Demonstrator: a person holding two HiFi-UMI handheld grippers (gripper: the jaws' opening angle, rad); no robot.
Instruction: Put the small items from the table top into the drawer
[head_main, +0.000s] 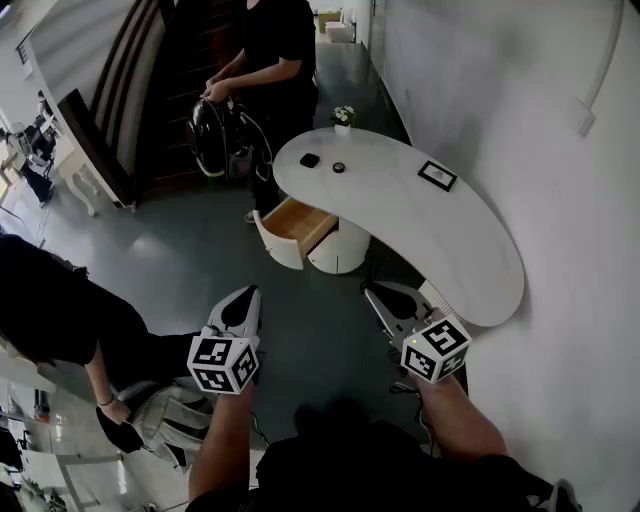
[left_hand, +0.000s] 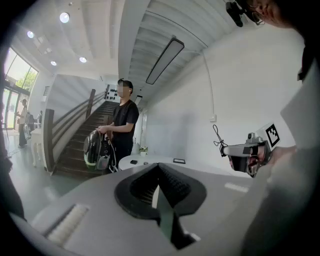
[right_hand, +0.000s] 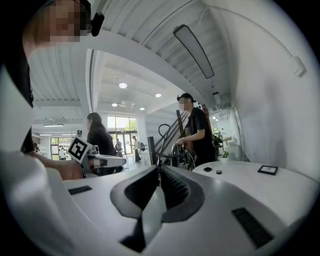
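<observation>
Small black square item (head_main: 310, 160) and round black item (head_main: 339, 167) are located near the far end of the white curved worktop (head_main: 470, 250), just beside each other and not yet grasped. The drawer (head_main: 292, 222) is seen pulled open below that end, its wooden interior exposed. The left gripper (head_main: 248, 298) and right gripper (head_main: 378, 293) are held well apart from the worktop, each with jaws clenched on nothing. A failed pick is judged likely if the jaws are not released before approach; both items are low and may be pushed across the smooth top or dropped beside the drawer. The projecting drawer, and the person (head_main: 270, 60) standing beside it with a bag (head_main: 215, 135), may be struck. A framed plaque (head_main: 437, 175) and a potted plant (head_main: 343, 117) are also carried on the worktop. The floor (head_main: 200, 260) is grey and the wall (head_main: 520, 120) white; a staircase (left_hand: 75, 142) is seen beyond.
</observation>
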